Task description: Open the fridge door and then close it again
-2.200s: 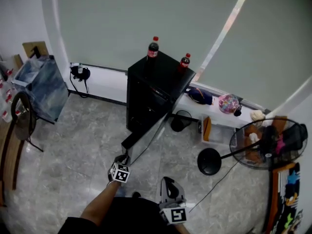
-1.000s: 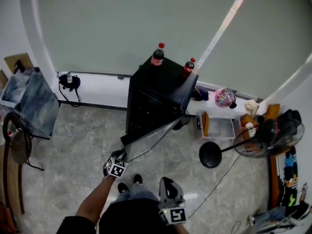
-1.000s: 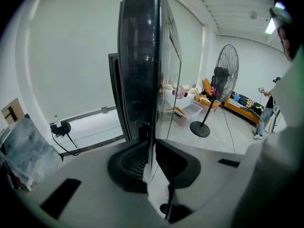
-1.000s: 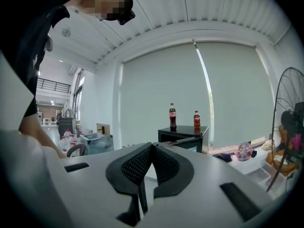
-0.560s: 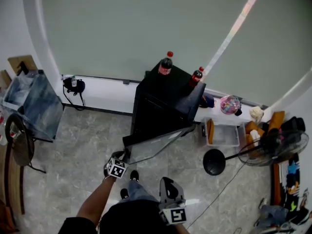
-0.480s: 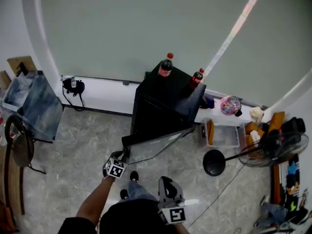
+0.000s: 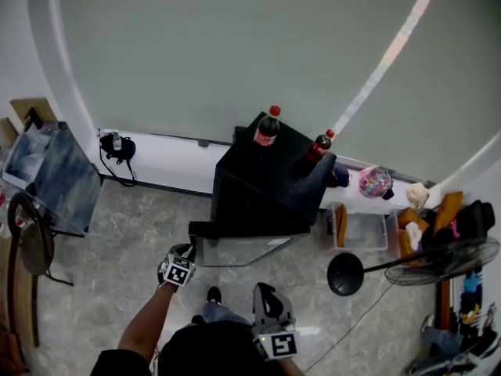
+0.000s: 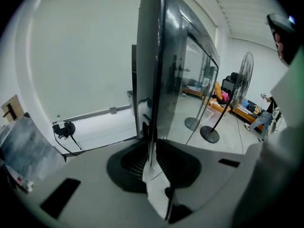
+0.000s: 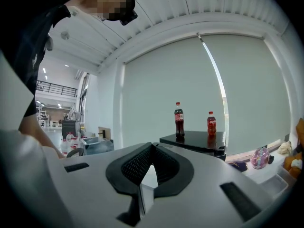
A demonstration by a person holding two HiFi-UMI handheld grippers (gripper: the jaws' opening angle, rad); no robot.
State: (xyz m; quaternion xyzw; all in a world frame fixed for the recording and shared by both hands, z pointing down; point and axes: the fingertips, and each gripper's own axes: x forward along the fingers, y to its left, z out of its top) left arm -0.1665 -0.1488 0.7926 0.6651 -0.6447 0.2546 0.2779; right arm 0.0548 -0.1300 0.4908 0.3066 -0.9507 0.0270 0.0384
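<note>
The black fridge (image 7: 262, 186) stands against the window wall with two cola bottles (image 7: 267, 128) (image 7: 318, 146) on top. Its glass door (image 7: 243, 251) lies nearly across the front, the free edge at the left. My left gripper (image 7: 189, 251) is shut on that edge. In the left gripper view the door (image 8: 175, 80) rises edge-on from between the jaws of the left gripper (image 8: 152, 148), with a dark strip of the fridge body behind it. My right gripper (image 7: 264, 294) hangs low by my body, shut and empty. In the right gripper view it (image 9: 151, 146) points at the fridge top (image 9: 199, 139).
A standing fan has its base (image 7: 344, 272) on the floor right of the fridge and its head (image 7: 450, 258) further right. A clear bin (image 7: 364, 229) and clutter line the sill. A covered rack (image 7: 47, 171) and a chair (image 7: 31, 241) stand at the left.
The door has swung from pointing out toward me to lying nearly across the fridge front, my left gripper going with its edge. I have shifted sideways; the right gripper stays by my body.
</note>
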